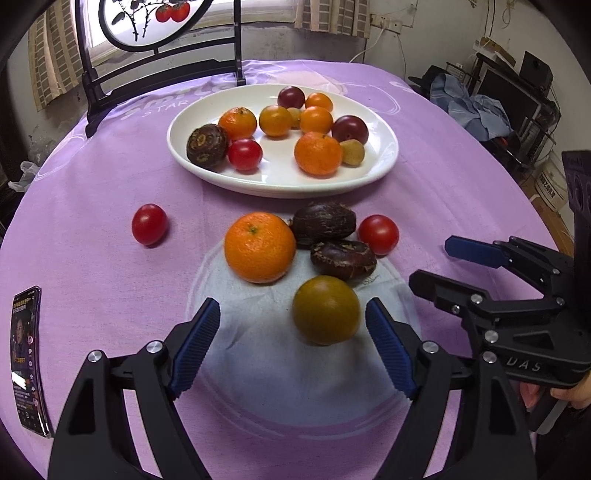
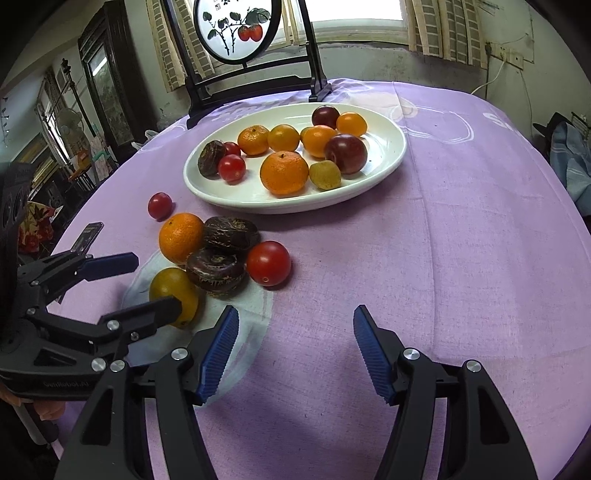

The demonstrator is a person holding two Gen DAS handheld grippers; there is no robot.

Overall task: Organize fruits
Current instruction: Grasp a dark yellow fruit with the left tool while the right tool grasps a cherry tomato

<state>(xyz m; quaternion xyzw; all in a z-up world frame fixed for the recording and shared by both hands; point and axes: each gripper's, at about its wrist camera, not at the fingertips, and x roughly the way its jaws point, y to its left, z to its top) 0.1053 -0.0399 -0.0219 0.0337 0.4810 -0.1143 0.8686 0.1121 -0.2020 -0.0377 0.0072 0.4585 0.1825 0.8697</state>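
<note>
A yellow-green round fruit (image 1: 327, 310) lies on the purple cloth between the fingers of my left gripper (image 1: 293, 314), nearer the right pad; neither pad presses on it, and the gripper is open. Just beyond it lie a mandarin (image 1: 258, 245), two dark brown water chestnuts (image 1: 325, 221) (image 1: 343, 256) and two cherry tomatoes (image 1: 378, 234) (image 1: 149, 229). Farther back a white plate (image 1: 384, 162) holds several mixed fruits. My right gripper (image 2: 295, 314) is open over bare cloth, to the right of the loose fruit group (image 2: 218, 258).
A phone (image 1: 29, 358) lies on the cloth at the left edge. A round painted screen on a black stand (image 2: 236, 26) stands behind the plate. Bare purple cloth stretches to the right of the plate (image 2: 480, 221). Room clutter sits beyond the table's right side.
</note>
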